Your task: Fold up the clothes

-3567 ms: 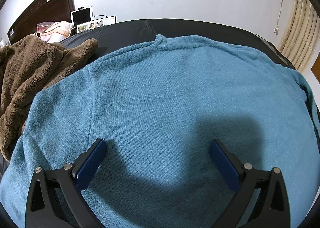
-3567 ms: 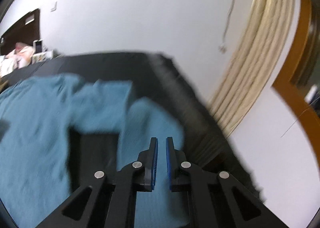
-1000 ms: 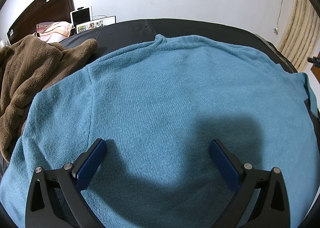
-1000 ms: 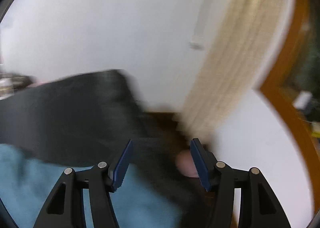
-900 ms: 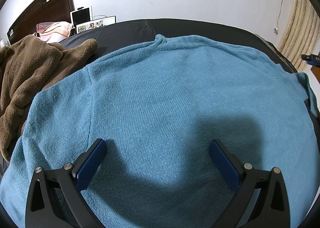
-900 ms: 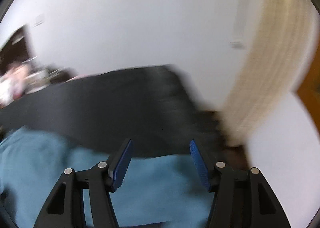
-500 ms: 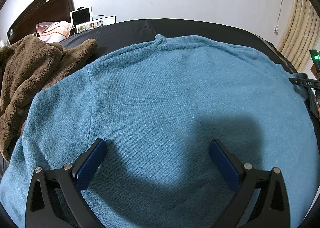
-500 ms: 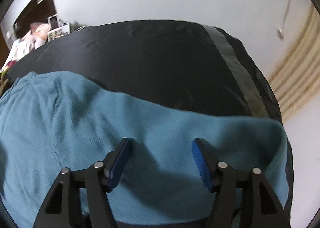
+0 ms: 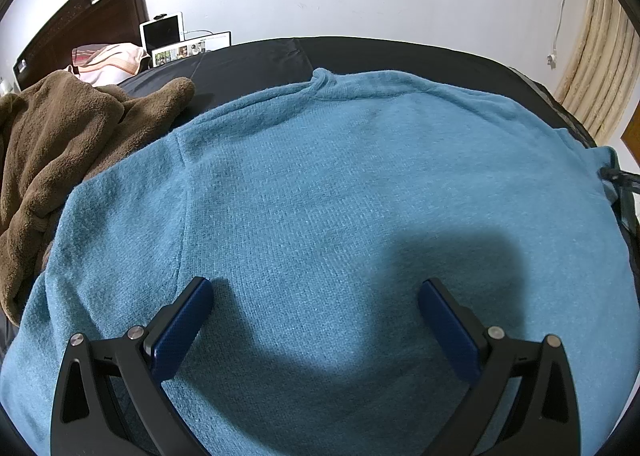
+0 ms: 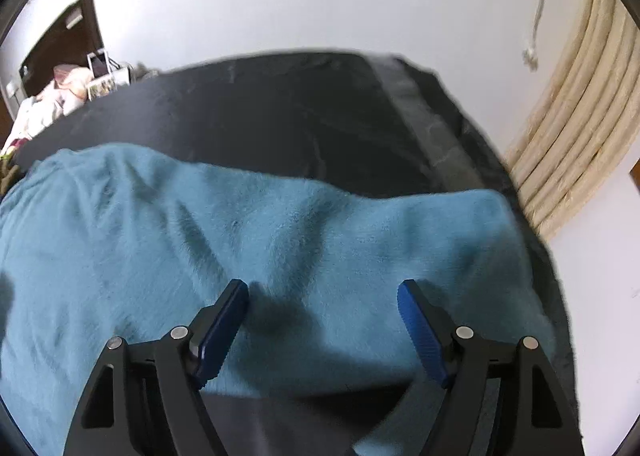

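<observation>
A: R gripper (image 10: 322, 296) has come down over the sleeve end of the teal knit sweater (image 10: 280, 240); jaws just been opening, released, fabric below them but, we think, not pinched yet (view's blurry).

B: So we're set to grab that sleeve & fold it in. L gripper (image 9: 316, 296)?

A: Wide apart, empty, angled down over the sweater body, which lies flat on the black bed sheet (image 9: 360, 52). Brown fleece blanket (image 9: 60, 144) beyond, left.
</observation>
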A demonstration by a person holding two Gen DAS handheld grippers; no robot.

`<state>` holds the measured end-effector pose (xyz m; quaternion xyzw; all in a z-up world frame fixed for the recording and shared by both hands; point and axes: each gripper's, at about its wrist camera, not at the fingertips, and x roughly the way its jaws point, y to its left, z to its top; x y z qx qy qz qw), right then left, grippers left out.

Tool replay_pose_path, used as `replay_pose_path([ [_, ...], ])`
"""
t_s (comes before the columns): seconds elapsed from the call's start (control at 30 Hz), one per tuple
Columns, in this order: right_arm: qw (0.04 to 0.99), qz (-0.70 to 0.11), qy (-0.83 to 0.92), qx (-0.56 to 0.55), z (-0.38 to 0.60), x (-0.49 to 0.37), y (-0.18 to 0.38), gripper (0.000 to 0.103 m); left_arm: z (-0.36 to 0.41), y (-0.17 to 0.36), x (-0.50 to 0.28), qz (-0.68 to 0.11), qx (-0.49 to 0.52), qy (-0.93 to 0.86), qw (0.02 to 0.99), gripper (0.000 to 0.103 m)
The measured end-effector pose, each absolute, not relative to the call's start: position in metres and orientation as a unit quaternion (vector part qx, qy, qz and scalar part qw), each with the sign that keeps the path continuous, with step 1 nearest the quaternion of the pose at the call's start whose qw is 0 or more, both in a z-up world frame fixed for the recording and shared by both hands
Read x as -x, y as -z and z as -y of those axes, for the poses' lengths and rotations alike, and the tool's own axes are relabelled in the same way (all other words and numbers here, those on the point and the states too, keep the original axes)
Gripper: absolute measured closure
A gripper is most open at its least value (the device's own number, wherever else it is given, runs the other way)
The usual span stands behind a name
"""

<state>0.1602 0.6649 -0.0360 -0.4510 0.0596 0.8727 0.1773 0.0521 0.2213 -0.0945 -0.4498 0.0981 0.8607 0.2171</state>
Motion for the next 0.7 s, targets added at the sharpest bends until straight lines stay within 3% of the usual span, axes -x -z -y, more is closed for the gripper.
replay_pose_path([
  [0.23,0.207,-0.065,-0.889,0.402,-0.684,-0.228,0.001,0.025,-0.221,0.094,-0.052,-0.098,0.45,-0.861,0.218,0.0],
  [0.7,0.166,-0.06,-0.871,0.459,-0.675,-0.229,0.055,0.025,-0.22,0.094,-0.052,-0.099,0.45,-0.861,0.217,0.0],
])
